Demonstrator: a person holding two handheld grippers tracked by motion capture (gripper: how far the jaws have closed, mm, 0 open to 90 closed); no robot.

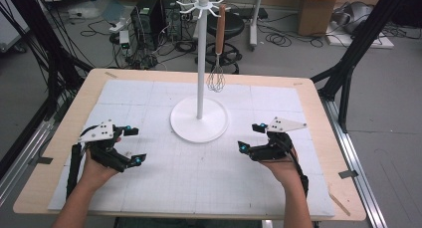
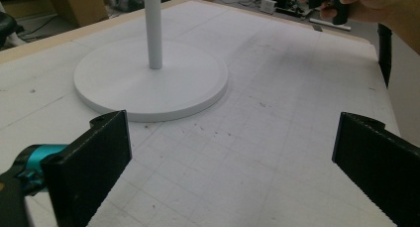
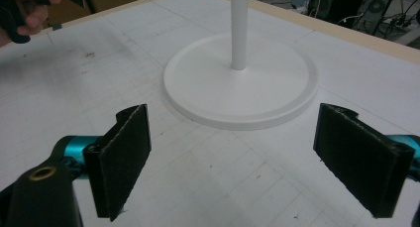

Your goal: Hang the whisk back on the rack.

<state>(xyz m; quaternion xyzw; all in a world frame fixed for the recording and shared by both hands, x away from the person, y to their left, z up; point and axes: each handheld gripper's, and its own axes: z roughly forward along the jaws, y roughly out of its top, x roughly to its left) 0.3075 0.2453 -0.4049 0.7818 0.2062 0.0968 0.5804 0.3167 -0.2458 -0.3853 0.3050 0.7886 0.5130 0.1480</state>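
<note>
Both your left gripper (image 1: 128,145) and right gripper (image 1: 251,137) have fingers wide open, holding nothing. Reach the right one up to the whisk (image 1: 217,53) on the stand (image 1: 199,119), grip its wooden handle squarely, and lift it straight off the hook

Matt white stand (image 1: 199,119), wooden-handled wire whisk (image 1: 218,49)

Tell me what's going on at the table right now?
A person holds a two-jaw gripper in each hand over the white gridded mat. The left gripper and right gripper both sit open and empty, either side of the white stand, pointed towards its round base. A whisk with a wooden handle hangs from a hook at the top of the stand. Neither gripper touches anything.
</note>
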